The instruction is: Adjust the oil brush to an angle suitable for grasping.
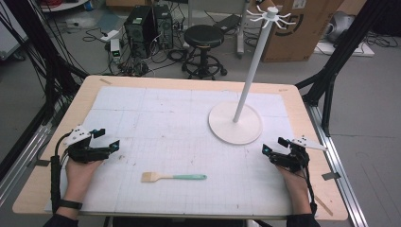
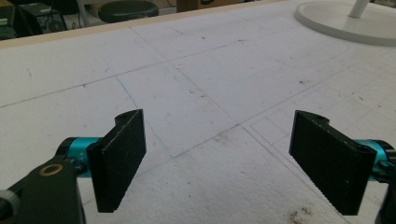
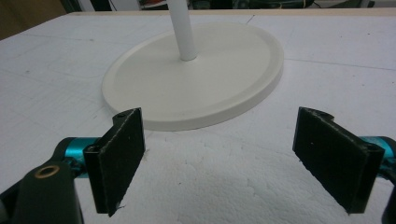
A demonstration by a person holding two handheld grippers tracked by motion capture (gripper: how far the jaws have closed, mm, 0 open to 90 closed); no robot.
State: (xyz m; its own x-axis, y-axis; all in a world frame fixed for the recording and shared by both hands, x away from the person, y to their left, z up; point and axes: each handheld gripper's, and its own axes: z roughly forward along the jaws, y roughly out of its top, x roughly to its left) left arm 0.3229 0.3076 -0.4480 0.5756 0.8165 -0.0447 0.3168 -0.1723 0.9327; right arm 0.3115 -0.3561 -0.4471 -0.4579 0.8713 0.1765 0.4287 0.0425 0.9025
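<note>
Holding both grippers, left gripper (image 1: 109, 140) and right gripper (image 1: 273, 146), jaws apart and empty, I judge the brush (image 1: 173, 177) near the table's (image 1: 198, 83) front edge wants a handle grasp.

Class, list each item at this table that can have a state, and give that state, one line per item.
Left claw: open, holding nothing.
Right claw: open, holding nothing.
Brush: lying flat on the mat, untouched, between the two claws.
White stand: upright on its round base, hooks bare.
</note>
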